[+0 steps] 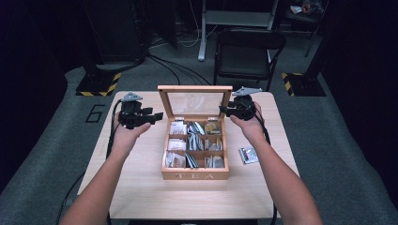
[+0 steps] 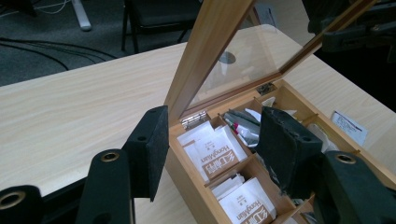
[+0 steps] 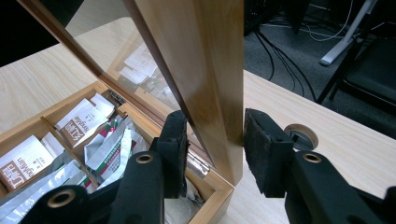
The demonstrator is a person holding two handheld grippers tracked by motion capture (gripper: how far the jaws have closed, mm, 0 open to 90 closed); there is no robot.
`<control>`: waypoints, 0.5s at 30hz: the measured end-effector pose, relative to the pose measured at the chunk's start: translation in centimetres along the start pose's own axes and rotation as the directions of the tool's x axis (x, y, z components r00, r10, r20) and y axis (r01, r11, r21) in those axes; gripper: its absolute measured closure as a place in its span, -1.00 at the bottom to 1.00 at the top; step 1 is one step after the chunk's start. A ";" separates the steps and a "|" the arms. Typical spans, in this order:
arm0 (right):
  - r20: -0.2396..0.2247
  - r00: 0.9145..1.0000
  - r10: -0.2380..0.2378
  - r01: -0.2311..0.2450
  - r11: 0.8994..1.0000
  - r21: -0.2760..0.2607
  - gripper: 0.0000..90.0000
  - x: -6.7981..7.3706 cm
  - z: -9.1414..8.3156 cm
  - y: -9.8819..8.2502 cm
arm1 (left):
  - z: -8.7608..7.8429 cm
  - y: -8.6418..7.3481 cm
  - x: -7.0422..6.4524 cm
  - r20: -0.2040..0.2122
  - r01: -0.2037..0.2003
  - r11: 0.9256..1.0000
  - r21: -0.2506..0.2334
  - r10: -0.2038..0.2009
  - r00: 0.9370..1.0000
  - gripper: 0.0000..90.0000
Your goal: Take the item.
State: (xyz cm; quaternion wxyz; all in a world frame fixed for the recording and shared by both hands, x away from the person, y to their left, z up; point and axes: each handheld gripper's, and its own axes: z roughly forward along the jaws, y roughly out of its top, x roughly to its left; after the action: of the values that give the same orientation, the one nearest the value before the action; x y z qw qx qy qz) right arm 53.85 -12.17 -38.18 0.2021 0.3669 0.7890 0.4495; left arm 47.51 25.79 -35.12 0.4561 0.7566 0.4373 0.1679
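From above, the tea box (image 1: 195,152) sits mid-table, lid (image 1: 195,101) upright; the right gripper (image 1: 230,110) is nearer. Left gripper view: left gripper (image 2: 212,147) empty, jaws apart. Right gripper view: jaws straddle the lid's side rail (image 3: 212,84), loosely.

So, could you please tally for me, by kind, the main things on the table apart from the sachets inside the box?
Wooden tea box, lid open: 1
Loose sachet on the table, right of the box: 1
Grippers, left gripper and right gripper: 2
Total: 4
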 end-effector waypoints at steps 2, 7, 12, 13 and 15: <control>0.001 1.000 0.000 0.000 1.000 -0.004 0.34 0.1 -0.1 -0.2 | 0.0 0.3 -0.1 -0.002 -0.001 1.000 -0.012 0.001 1.000 -0.02; -0.001 1.000 -0.012 0.012 1.000 -0.014 0.32 0.3 -0.2 -0.4 | 0.1 1.2 -0.5 0.009 -0.022 1.000 -0.015 0.022 1.000 0.04; 0.002 1.000 -0.016 0.016 1.000 -0.025 0.30 0.6 -0.5 -0.8 | 0.0 2.1 -1.0 0.004 -0.041 0.998 -0.037 0.041 0.999 0.03; 0.002 1.000 -0.018 0.018 1.000 -0.025 0.30 0.7 -0.5 -0.9 | 0.0 2.2 -1.1 0.005 -0.046 0.998 -0.036 0.046 0.999 0.03; 0.004 1.000 -0.021 0.022 0.999 -0.031 0.30 0.8 -0.6 -1.0 | -0.2 2.4 -1.2 0.001 -0.052 0.998 -0.042 0.052 0.999 0.02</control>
State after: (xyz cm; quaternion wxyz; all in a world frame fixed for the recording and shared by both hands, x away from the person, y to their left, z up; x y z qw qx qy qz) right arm 52.56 -12.23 -38.76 0.2142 0.3561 0.7853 0.4589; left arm 47.93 24.41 -32.85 0.4679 0.7583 0.4133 0.1879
